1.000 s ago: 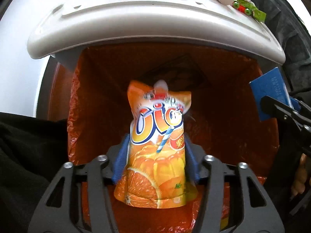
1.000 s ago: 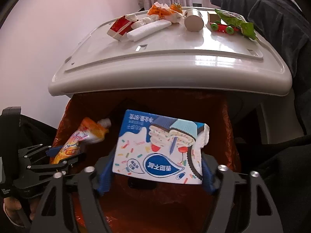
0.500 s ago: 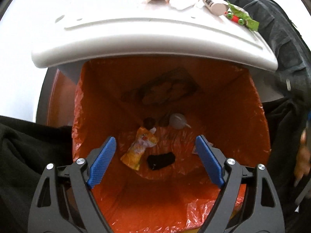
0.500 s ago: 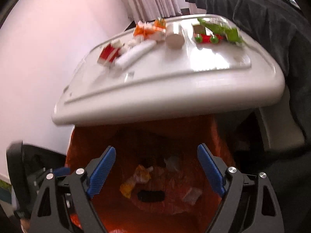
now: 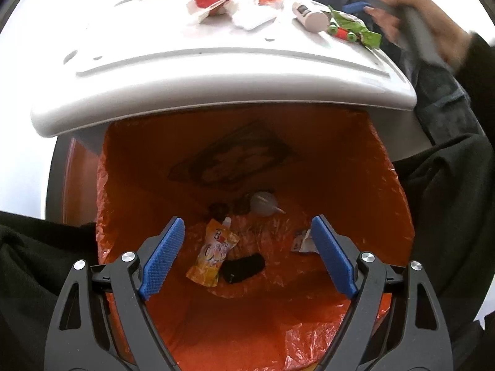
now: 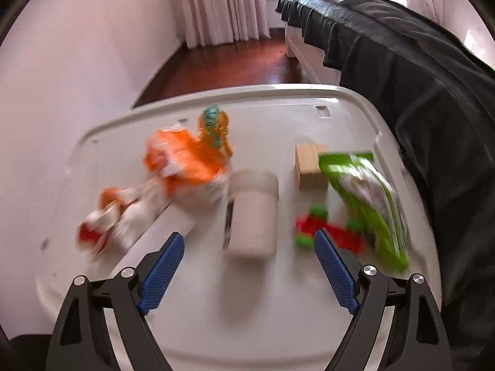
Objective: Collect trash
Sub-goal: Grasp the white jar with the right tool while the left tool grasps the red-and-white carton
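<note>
My left gripper (image 5: 247, 256) is open and empty above the bin with the orange liner (image 5: 365, 191). An orange juice pouch (image 5: 213, 253), a black item (image 5: 244, 267) and a white cup (image 5: 263, 204) lie at the bin's bottom. My right gripper (image 6: 247, 266) is open and empty above the white lid (image 6: 263, 303), just short of a white cylinder (image 6: 252, 216). On the lid also lie orange-and-white wrappers (image 6: 179, 167), a green wrapper (image 6: 368, 194), a red-and-green toy (image 6: 324, 228) and a wooden block (image 6: 309, 165). The right view is blurred.
Black cloth (image 6: 417, 77) covers a bed on the right of the lid. A white wall (image 6: 77, 61) is on the left. In the left wrist view the person's hand (image 5: 417, 27) with the right gripper is at the far right of the lid (image 5: 216, 71).
Both grippers opened and dropped the juice pouch and the blue-and-white wrapper into the bin. The right gripper then rose and moved over the lid toward the white cylinder.
</note>
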`<control>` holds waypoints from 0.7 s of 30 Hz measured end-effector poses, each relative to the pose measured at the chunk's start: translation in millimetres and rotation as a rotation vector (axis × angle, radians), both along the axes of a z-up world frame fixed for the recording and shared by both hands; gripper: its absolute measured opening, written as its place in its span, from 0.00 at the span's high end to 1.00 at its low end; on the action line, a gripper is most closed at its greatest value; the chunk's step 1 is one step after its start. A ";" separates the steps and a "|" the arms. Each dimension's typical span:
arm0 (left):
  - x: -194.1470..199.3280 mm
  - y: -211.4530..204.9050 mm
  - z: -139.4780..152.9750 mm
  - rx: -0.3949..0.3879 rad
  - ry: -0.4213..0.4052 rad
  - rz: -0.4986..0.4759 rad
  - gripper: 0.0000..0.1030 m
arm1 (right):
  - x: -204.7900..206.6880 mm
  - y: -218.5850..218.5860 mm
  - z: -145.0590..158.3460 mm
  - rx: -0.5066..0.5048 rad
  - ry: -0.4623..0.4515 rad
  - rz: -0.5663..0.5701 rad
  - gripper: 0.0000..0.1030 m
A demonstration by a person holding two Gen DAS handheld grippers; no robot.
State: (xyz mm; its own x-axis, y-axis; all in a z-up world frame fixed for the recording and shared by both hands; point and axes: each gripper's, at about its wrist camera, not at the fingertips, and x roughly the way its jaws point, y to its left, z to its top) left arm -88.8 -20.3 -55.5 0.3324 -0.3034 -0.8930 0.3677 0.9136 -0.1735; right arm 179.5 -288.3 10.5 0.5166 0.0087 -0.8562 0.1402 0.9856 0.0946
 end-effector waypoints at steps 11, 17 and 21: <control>-1.9 -2.9 0.6 0.005 -0.018 -0.020 0.20 | 47.6 11.8 -50.0 -0.135 0.172 -0.006 0.55; -1.6 2.4 12.5 -0.016 -0.051 0.001 0.20 | -29.6 28.6 6.6 -0.054 -0.019 0.079 0.55; 18.7 4.1 34.3 -0.033 -0.097 0.019 0.20 | -118.9 27.4 35.0 0.095 -0.122 0.107 0.55</control>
